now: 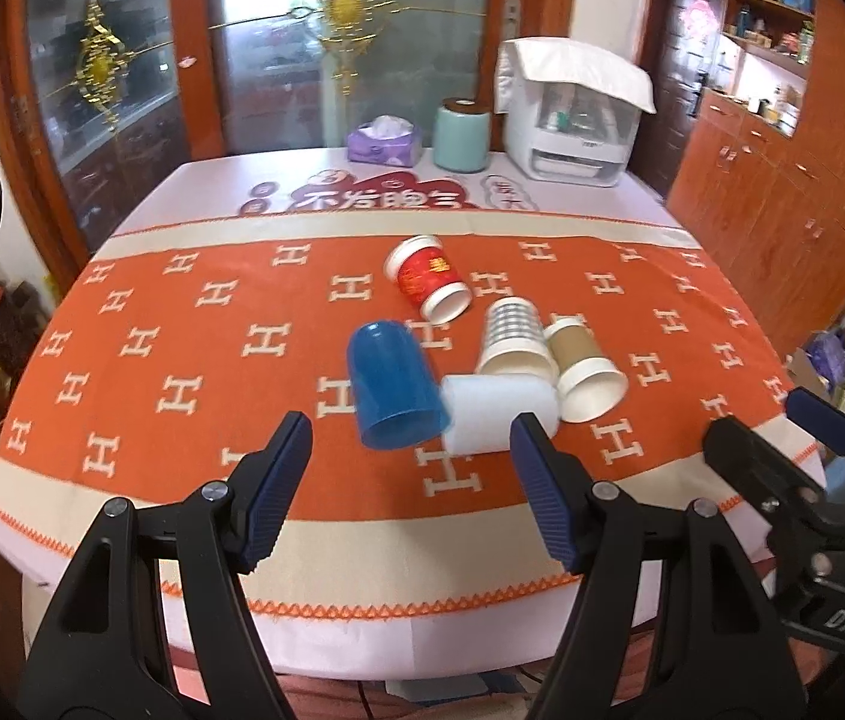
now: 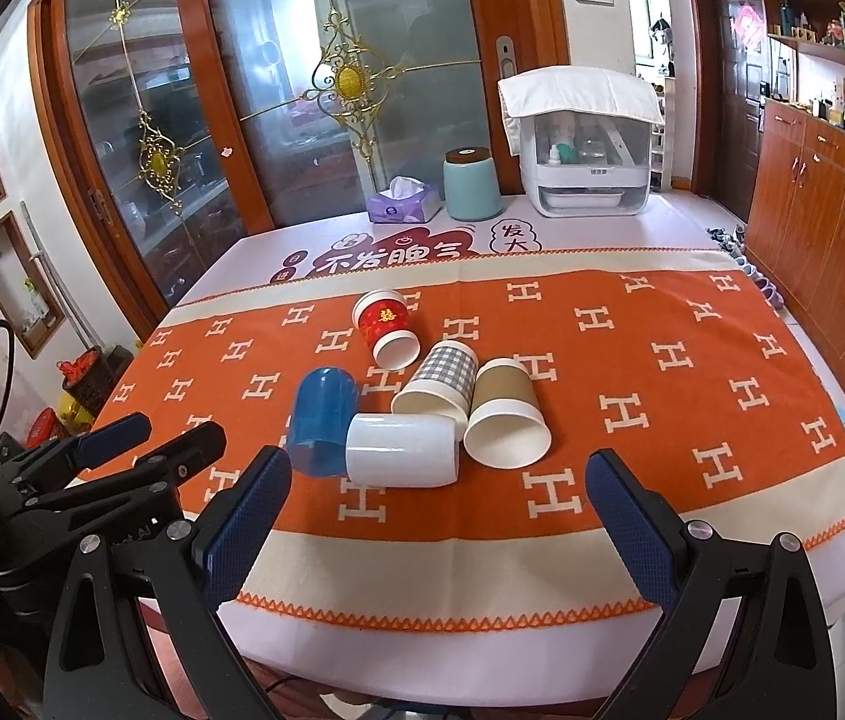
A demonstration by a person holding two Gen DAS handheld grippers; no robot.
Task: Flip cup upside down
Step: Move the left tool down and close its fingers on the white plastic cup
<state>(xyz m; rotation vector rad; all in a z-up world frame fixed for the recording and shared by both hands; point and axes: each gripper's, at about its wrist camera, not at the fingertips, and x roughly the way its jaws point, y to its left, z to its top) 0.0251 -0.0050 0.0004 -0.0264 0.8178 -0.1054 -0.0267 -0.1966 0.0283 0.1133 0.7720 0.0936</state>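
Several cups lie on their sides in a cluster on the orange cloth point(image 1: 182, 360). A blue plastic cup point(image 1: 392, 387) lies left, its mouth toward me. A white cup point(image 1: 497, 411) lies beside it. A grey checked paper cup point(image 1: 515, 342), a brown paper cup point(image 1: 584, 369) and a red paper cup point(image 1: 428, 279) lie behind. In the right wrist view they are the blue cup point(image 2: 323, 420), white cup point(image 2: 401, 449), checked cup point(image 2: 440, 381), brown cup point(image 2: 506, 414) and red cup point(image 2: 386, 327). My left gripper point(image 1: 410, 450) is open and empty, just before the blue and white cups. My right gripper point(image 2: 437, 483) is open and empty, near the white cup.
At the table's far edge stand a purple tissue box point(image 1: 384, 141), a teal canister point(image 1: 461, 135) and a white appliance with a cloth on it point(image 1: 572, 120). Glass sliding doors stand behind. Wooden cabinets point(image 2: 812, 192) line the right wall. The table's near edge point(image 2: 422, 648) lies just below the grippers.
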